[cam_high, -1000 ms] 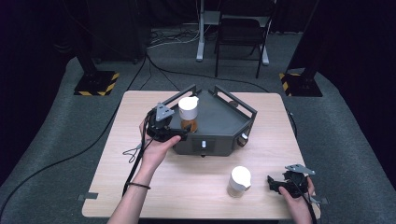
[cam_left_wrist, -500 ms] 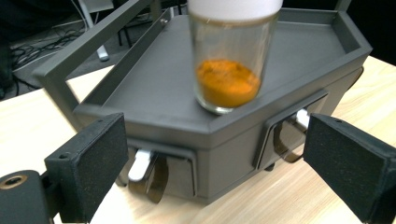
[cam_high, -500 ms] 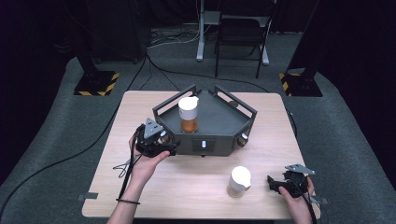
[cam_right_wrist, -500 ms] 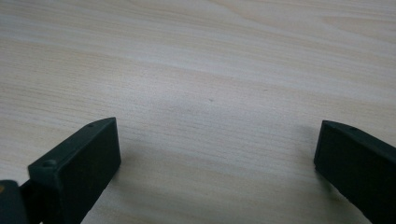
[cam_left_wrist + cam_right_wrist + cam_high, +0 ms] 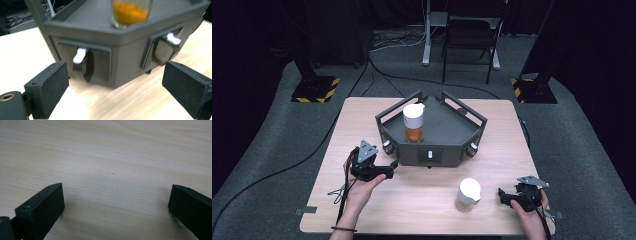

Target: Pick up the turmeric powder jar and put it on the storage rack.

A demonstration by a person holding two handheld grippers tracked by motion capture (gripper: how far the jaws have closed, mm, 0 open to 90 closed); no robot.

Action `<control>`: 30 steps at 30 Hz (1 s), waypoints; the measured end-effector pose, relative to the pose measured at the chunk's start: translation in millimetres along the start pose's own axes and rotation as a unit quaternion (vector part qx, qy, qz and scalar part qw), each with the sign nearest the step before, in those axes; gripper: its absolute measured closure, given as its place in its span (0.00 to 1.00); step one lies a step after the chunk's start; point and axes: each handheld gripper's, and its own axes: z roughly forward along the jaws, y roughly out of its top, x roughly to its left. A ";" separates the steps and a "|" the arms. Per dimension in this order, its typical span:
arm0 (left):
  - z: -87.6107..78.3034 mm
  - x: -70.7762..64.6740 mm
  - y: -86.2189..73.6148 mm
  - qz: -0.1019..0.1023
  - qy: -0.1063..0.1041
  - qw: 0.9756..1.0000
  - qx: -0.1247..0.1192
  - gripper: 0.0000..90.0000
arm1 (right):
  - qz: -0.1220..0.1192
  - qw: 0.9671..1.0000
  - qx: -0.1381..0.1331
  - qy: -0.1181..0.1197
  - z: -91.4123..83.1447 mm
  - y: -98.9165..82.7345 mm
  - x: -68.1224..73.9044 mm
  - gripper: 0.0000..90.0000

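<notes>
Jaws of our left gripper stand apart and empty at the tray front, lined up with its knob; the jar sits inside. Our right gripper rests open beside the spare jar.

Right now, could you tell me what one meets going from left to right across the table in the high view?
Left gripper → jar of orange powder on the dark tray → white-capped jar → right gripper.

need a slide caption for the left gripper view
Open left tool facing the dark tray's front, aimed between its two white-tipped knobs, with an orange-filled jar standing on top.
</notes>
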 end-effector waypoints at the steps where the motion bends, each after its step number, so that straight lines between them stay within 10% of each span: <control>1: -0.4 2.1 -4.2 -0.005 -0.002 1.000 0.000 0.08 | 0.000 1.000 0.000 0.000 0.0 0.0 0.0 0.00; 30: -4.8 18.3 -72.7 -0.031 0.032 0.997 0.055 0.08 | 0.001 1.000 0.000 0.000 -0.1 0.0 0.2 0.00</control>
